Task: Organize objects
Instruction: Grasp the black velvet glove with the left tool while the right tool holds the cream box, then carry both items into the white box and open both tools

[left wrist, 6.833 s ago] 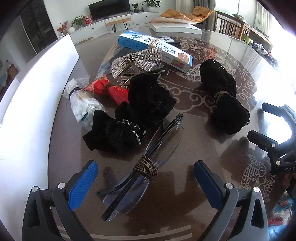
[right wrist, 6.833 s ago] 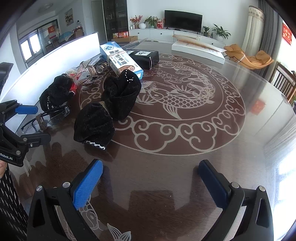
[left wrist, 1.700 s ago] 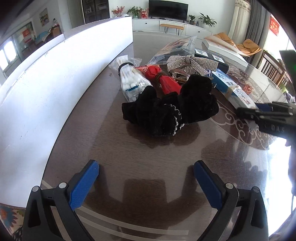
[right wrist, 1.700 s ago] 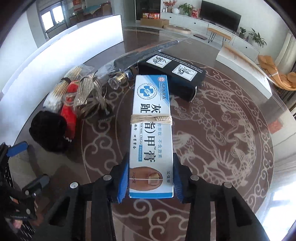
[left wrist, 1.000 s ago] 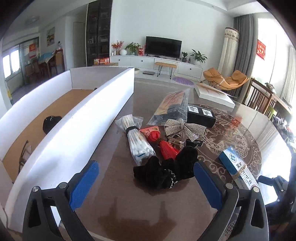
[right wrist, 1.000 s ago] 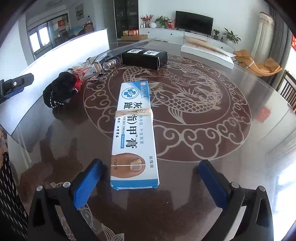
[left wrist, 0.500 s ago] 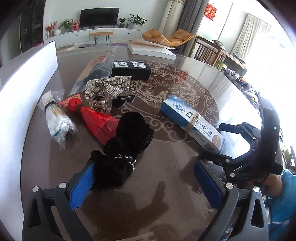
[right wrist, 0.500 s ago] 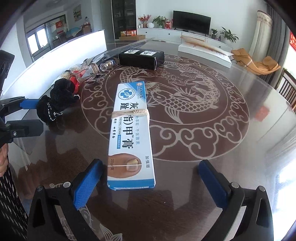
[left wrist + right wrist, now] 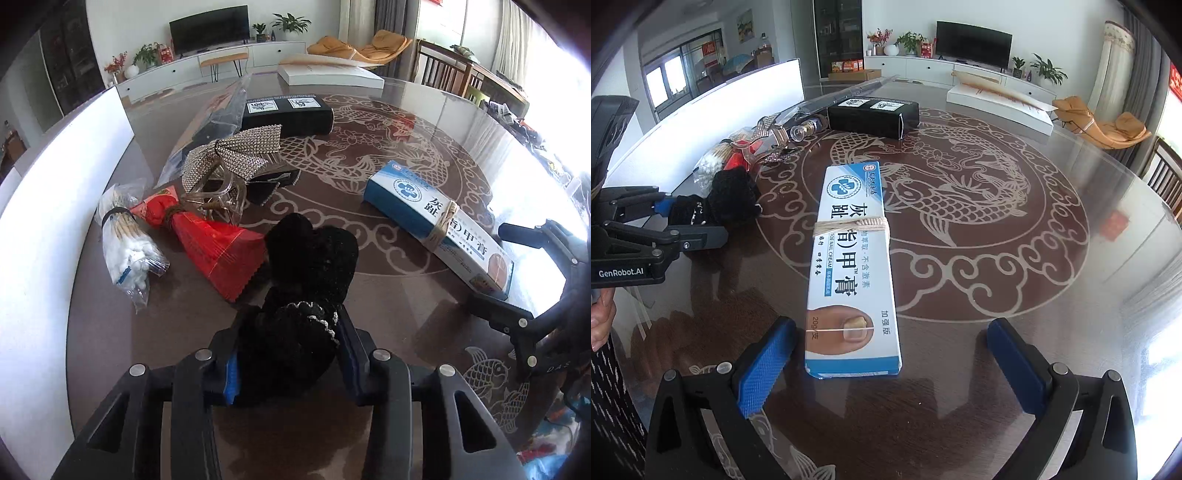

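My left gripper (image 9: 288, 343) is shut on the near end of a black knitted bundle (image 9: 310, 269) that rests on the brown table; it also shows in the right wrist view (image 9: 733, 197). My right gripper (image 9: 890, 365) is open, its blue pads either side of the near end of a blue and white nail cream box (image 9: 851, 266) tied with string. The box lies flat on the table and also shows in the left wrist view (image 9: 439, 221), with the right gripper (image 9: 517, 273) at its end.
Beyond the bundle lie a red packet (image 9: 210, 240), a bag of cotton swabs (image 9: 129, 247), a rhinestone bow (image 9: 232, 155), a black box (image 9: 288, 114) and a long clear bag (image 9: 218, 114). A white wall panel (image 9: 55, 184) runs along the table's left edge.
My left gripper has moved forward and closed on the black bundle. The right gripper stays open at the nail cream box, which has not moved.
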Demonstrator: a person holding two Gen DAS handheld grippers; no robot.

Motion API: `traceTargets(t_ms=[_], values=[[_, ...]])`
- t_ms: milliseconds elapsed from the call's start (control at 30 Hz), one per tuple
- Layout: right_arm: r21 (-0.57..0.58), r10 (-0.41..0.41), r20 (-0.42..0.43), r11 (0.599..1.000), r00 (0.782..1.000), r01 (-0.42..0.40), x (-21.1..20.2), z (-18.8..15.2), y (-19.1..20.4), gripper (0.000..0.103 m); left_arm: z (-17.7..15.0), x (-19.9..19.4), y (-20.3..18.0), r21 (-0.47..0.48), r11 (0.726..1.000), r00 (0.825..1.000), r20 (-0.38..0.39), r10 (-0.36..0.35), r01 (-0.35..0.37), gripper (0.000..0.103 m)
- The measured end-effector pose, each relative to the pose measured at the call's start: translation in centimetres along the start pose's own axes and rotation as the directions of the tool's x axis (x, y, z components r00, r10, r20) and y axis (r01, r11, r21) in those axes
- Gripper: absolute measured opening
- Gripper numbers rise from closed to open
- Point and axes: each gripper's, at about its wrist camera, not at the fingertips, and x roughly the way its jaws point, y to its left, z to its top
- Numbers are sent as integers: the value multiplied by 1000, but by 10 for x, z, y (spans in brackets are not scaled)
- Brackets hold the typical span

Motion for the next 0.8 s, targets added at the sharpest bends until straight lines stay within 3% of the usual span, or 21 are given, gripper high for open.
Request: traceTargets(t_ms=[200, 267, 333, 400, 433, 467, 567, 633, 667, 700, 800], values=[[0, 0, 0, 1000, 1000, 0, 0, 0, 0, 103, -22, -14, -10, -10, 1000, 999, -34, 7, -7, 44], [0, 0, 0, 1000, 1000, 0, 0, 0, 0, 103, -22, -13, -9, -20, 1000, 999, -40, 9, -10, 60], [0, 1, -1, 1000, 1000, -1, 0, 0, 0, 103, -21, -11, -6, -38, 999, 999, -41, 3, -5, 64], [-17, 15, -15, 1000, 1000, -15, 3, 4, 0, 103, -21, -11, -7, -43, 999, 999, -33, 7, -9, 61], [-31, 24, -37, 999, 999, -25, 6, 9, 1, 103, -22, -13, -7, -45, 999, 1000, -19, 11, -11, 44], [-40, 35, -66, 998, 997, -38, 10, 16, 1, 103, -22, -14, -7, -47, 999, 1000, -16, 21, -22, 40], [-19, 98, -146, 995, 984, -102, 25, 44, 1, 103, -24, -15, -3, -76, 996, 999, -1, 40, -40, 39], [-49, 81, -154, 995, 985, -89, 29, 58, 6, 83, -24, -19, 4, -108, 993, 999, 14, 45, -43, 38], [-86, 62, -154, 993, 986, -76, 29, 63, 11, 52, -24, -24, 9, -131, 991, 999, 31, 38, -34, 38], [-92, 56, -164, 993, 985, -72, 28, 66, 13, 45, -26, -31, 14, -163, 987, 998, 54, 28, -19, 38], [-29, 117, -158, 992, 980, -123, 16, 66, 13, 44, -35, -58, 32, -275, 961, 991, 131, -8, 44, 38]])
